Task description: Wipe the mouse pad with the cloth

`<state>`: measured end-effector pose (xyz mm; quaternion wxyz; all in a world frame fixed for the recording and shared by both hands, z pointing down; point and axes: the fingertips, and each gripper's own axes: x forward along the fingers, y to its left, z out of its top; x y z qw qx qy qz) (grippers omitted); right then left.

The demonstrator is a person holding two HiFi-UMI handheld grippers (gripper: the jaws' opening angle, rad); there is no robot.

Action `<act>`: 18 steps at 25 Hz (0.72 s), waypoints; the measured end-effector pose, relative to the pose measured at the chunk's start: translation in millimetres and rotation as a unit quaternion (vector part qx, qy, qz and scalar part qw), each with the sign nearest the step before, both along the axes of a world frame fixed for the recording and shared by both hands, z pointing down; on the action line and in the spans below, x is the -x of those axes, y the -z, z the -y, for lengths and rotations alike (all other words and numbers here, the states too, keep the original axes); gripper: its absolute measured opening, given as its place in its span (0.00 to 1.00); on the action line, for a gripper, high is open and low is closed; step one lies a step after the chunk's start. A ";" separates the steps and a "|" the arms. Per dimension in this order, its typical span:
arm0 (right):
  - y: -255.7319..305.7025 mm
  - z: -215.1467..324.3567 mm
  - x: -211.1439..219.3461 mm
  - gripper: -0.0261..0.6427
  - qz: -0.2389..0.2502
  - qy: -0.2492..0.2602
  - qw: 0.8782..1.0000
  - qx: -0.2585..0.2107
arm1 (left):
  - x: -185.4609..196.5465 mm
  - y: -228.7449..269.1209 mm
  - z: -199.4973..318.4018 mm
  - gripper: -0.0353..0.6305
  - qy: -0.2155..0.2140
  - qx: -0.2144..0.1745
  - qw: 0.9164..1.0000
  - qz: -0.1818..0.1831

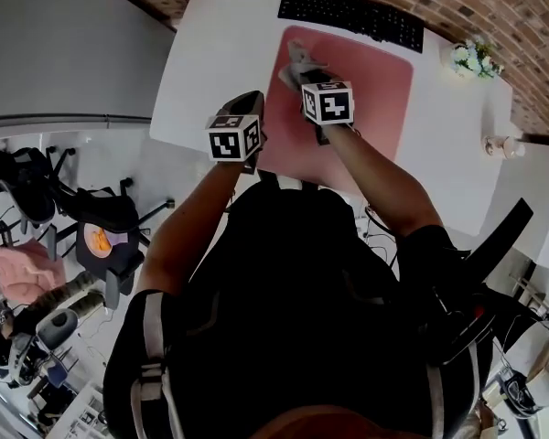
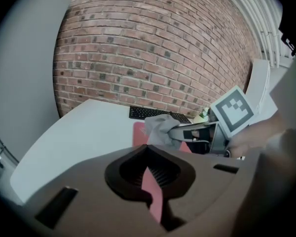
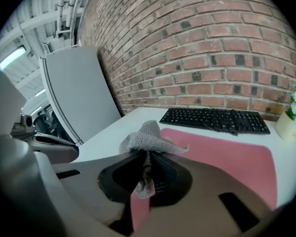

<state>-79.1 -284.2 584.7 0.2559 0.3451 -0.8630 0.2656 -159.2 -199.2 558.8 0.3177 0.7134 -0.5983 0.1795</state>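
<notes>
A pink mouse pad (image 1: pixel 375 90) (image 3: pixel 227 154) lies on the white desk (image 1: pixel 210 62), just in front of a black keyboard (image 1: pixel 352 15). My right gripper (image 1: pixel 304 73) (image 3: pixel 145 157) is shut on a crumpled grey cloth (image 1: pixel 297 62) (image 3: pixel 148 137) and holds it over the pad's near-left part; I cannot tell whether the cloth touches the pad. My left gripper (image 1: pixel 253 97) (image 2: pixel 148 154) hovers by the pad's left edge, jaws together with nothing between them. In the left gripper view, the cloth (image 2: pixel 160 127) hangs from the right gripper (image 2: pixel 187 132) just ahead.
A small pot of white flowers (image 1: pixel 471 58) (image 3: pixel 292 117) stands at the desk's far right, with a small pale object (image 1: pixel 501 144) nearer the right edge. A brick wall runs behind the keyboard (image 3: pixel 214 120). A grey partition (image 3: pixel 79 98) borders the desk's left. Office chairs (image 1: pixel 101 213) stand on the floor at left.
</notes>
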 end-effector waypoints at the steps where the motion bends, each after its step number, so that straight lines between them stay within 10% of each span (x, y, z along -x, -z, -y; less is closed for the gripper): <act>1: -5.5 1.0 8.5 0.09 -0.004 0.003 1.000 0.004 | 3.4 -0.7 0.8 0.05 -0.002 0.001 1.000 0.000; 18: -66.8 14.7 38.0 0.09 -0.060 -0.010 0.997 0.051 | 31.6 -15.0 13.3 0.05 -0.016 0.019 1.000 -0.012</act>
